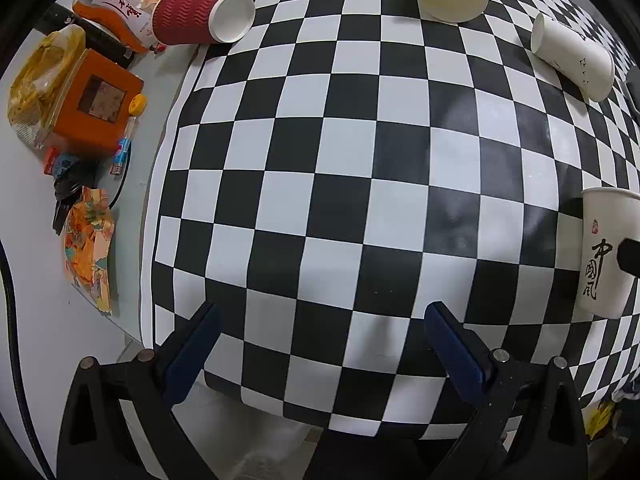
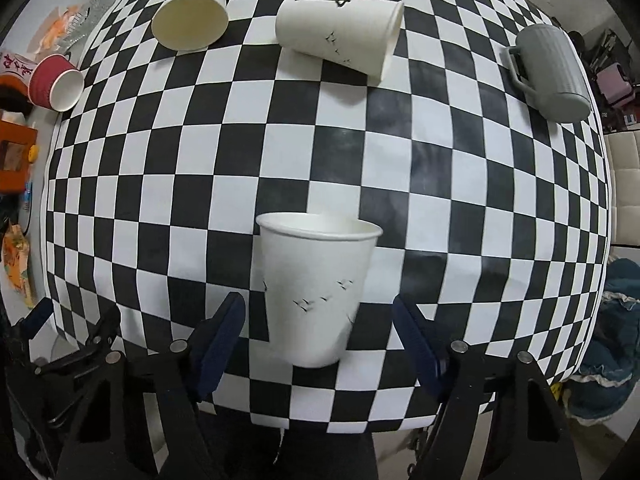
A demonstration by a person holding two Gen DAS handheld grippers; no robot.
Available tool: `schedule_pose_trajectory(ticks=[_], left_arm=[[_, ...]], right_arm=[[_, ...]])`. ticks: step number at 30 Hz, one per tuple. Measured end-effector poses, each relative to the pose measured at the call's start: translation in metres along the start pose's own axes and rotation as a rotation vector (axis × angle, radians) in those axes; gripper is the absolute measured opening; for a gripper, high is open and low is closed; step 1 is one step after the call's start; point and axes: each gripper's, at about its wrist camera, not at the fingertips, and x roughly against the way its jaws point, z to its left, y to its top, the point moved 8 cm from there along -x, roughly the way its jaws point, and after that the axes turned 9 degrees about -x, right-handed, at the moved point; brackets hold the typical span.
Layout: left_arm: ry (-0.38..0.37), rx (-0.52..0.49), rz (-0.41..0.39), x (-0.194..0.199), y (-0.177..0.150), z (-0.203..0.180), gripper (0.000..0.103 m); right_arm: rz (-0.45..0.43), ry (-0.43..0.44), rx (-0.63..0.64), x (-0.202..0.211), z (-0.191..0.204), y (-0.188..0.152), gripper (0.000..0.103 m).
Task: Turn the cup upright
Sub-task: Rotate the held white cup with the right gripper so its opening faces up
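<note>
Between the spread-apart fingers of the right gripper (image 2: 318, 322), a white paper cup with bird marks (image 2: 316, 288) stands upright, apparently freed; the left gripper (image 1: 320, 336) gapes empty.

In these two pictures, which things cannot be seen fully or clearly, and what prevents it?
- Left wrist view: the upright white cup is cut by the right edge, and a dark gripper tip covers part of its side.
- Right wrist view: the grey mug lies with its mouth turned away, so its inside is hidden.
- Right wrist view: the orange box is cut by the left edge.
- Right wrist view: the print on the lying white cup is too small to read.
</note>
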Motion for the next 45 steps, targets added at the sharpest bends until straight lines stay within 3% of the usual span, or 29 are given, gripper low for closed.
schedule_pose_trajectory(ticks=[9, 17, 23, 27, 32, 37, 45], left_arm=[[-0.013, -0.024, 0.021, -0.010, -0.002, 0.004, 0.103], [-0.034, -0.039, 0.043, -0.015, -0.001, -0.003, 0.103], [-0.069, 0.005, 0.089, -0.023, 0.002, 0.004, 0.103], [-0.091, 0.027, 0.104, -0.027, 0.008, 0.008, 0.103], [-0.074, 0.004, 0.095, -0.030, 0.023, 0.014, 0.103], [-0.063, -0.003, 0.081, -0.037, 0.046, 0.017, 0.103], [-0.047, -0.053, 0.056, -0.038, 0.055, 0.011, 0.103]], right_arm=[[0.044, 0.014, -0.056, -0.017, 0.003, 0.008, 0.063], [0.023, 0.037, -0.080, -0.014, -0.004, 0.012, 0.061], [-0.037, 0.125, -0.132, 0.002, -0.011, 0.008, 0.060], [-0.161, 0.221, -0.173, 0.027, -0.024, 0.017, 0.060], [-0.336, 0.270, -0.214, 0.047, -0.015, 0.033, 0.060], [-0.496, 0.202, -0.160, 0.032, 0.016, 0.058, 0.060], [-0.653, 0.113, -0.057, 0.028, 0.028, 0.034, 0.060]])
